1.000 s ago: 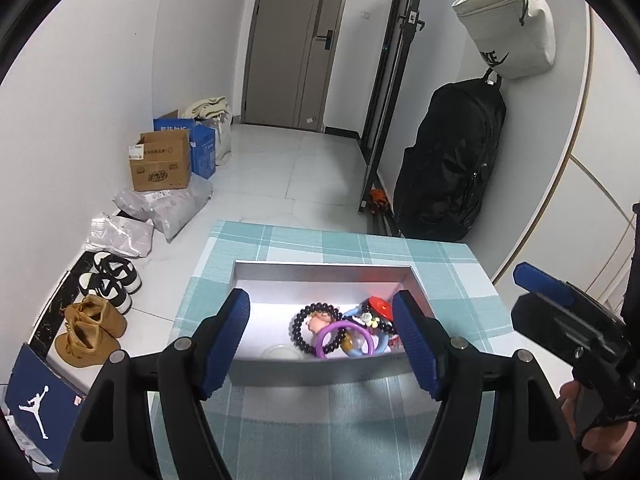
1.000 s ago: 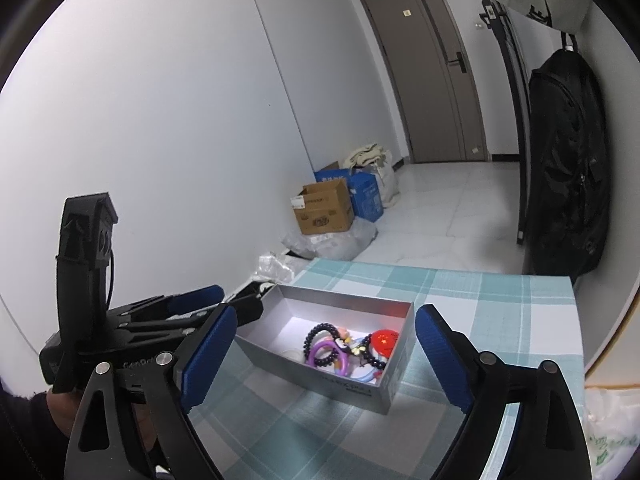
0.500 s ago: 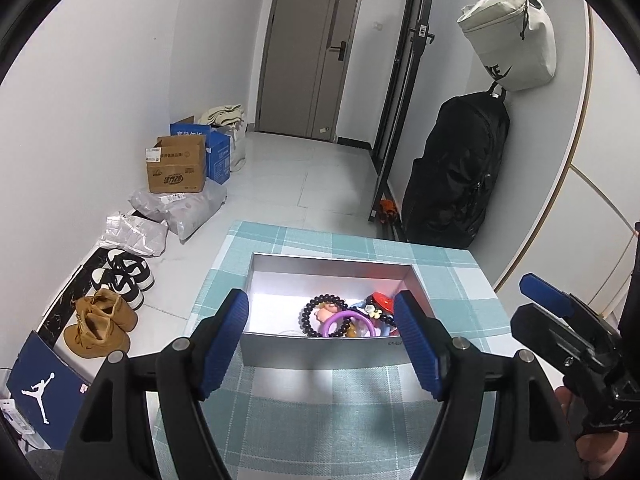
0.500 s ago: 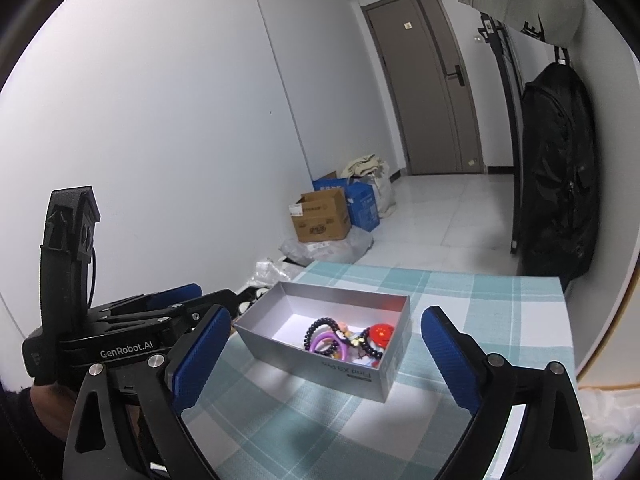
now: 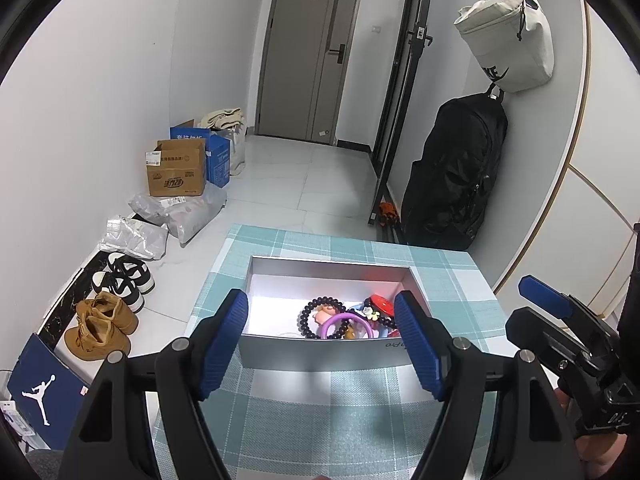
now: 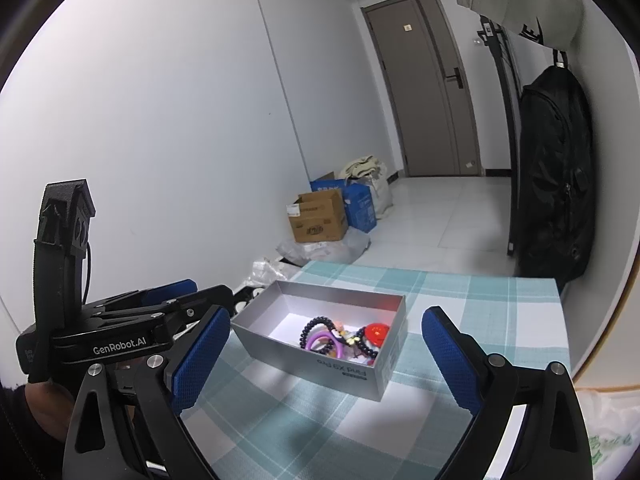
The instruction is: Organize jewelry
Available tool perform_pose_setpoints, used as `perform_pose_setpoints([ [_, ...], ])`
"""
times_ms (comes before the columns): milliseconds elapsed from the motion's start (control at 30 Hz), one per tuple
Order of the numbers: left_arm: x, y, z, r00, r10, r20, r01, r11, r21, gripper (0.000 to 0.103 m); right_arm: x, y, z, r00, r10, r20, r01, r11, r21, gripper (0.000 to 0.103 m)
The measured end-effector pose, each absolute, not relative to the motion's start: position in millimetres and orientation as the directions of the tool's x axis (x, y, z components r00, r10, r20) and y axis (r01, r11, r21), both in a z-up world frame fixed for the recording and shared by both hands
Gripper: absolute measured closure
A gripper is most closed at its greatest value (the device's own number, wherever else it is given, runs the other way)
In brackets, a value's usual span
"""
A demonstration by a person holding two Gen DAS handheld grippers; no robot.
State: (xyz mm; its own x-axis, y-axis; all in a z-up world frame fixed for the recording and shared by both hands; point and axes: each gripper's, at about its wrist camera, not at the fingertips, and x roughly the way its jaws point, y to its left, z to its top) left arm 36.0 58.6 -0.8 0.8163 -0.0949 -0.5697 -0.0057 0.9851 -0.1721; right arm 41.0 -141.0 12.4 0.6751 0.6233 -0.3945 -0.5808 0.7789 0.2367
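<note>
Desk [image 5: 352, 408]: we see it covered by a teal and white checked cloth, which carries the box.
Box [image 5: 320, 350]: we find this grey, open-topped box near the middle of the desk, just ahead of both grippers.
Left gripper [image 5: 322, 344]: we hold it low over the desk, its blue fingers [image 5: 224, 340] spread about as wide as the box and holding nothing.
Right gripper [image 6: 326, 360]: we hold it off to the box's right side, spread wide and holding nothing.
Jewelry [image 5: 348, 318]: we see it heaped in the right half of the box.
Black bead bracelet [image 5: 316, 314]: it lies on the left of the heap, touching the purple ring [image 5: 346, 326].
Red round piece [image 6: 376, 330]: it sits at the right end of the box.
</note>
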Motion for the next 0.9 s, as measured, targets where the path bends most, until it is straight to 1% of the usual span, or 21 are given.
perform_pose_setpoints([
  [900,37.9,59.8,1.0,0.809,-0.097,-0.580,-0.012,0.983,-0.181,0.032,41.6,-140.9,7.0,0.665,0.629,-0.403,-0.584,0.774,0.243,0.004],
])
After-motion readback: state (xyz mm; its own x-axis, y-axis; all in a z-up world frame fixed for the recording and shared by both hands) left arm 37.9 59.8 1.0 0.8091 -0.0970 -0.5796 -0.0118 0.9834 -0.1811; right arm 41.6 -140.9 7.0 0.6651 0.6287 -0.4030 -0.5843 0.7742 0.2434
